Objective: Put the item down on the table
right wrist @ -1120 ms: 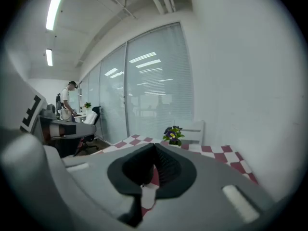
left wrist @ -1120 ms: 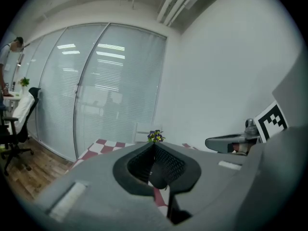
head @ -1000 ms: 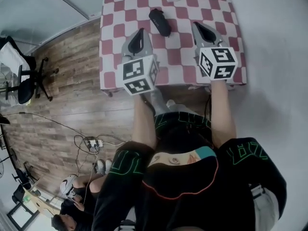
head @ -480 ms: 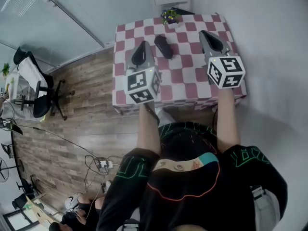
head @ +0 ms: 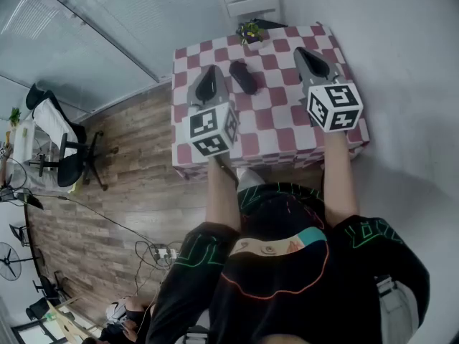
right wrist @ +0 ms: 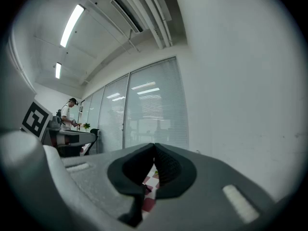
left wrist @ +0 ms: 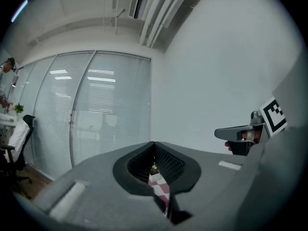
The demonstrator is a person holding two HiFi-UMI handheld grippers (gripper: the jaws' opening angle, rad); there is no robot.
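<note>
Fingers (left wrist: 168, 163) pressed together on left gripper (head: 212, 69), right gripper (head: 300, 50), black item (head: 243, 77) pointing away, slightly leftward

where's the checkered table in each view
Head view: the checkered table sits top centre, against the white wall.
Left gripper view: only a pink-and-white sliver, low centre, seen through the opening below the shut left claw.
Right gripper view: again only a sliver, low centre, below the shut right claw.
Shared landmark: the glass wall with blinds, visible in all three.
</note>
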